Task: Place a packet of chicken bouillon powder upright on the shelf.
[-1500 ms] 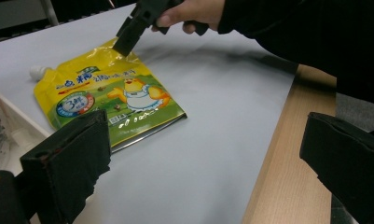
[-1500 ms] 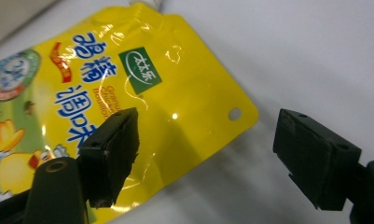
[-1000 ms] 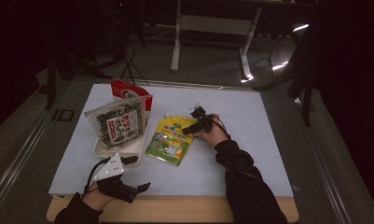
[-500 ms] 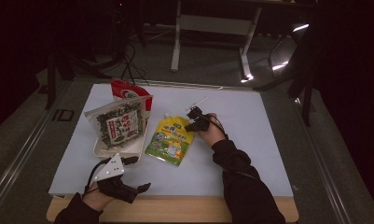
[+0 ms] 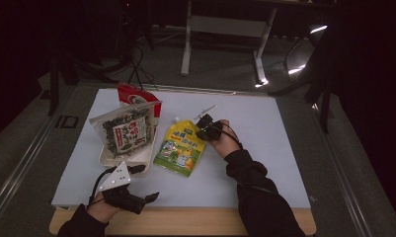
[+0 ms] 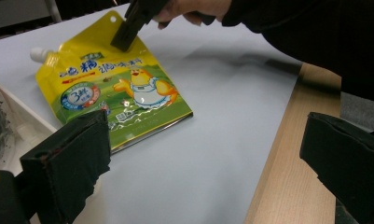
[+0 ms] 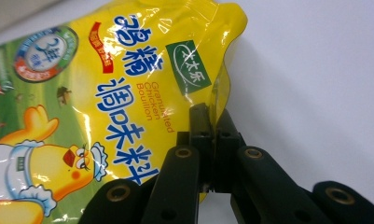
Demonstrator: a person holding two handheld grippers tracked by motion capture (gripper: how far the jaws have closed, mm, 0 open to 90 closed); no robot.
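Here, right claw (image 7: 212, 140) pinching bouillon pouch (image 7: 105, 102) edge, left claw (image 6: 203, 163) open

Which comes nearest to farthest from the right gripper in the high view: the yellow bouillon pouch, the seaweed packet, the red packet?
1. Yellow bouillon pouch: the right gripper is clamped on its edge, at its left.
2. Seaweed packet: farther left, propped on the white tray.
3. Red packet: back left, behind the seaweed packet, slightly farther.
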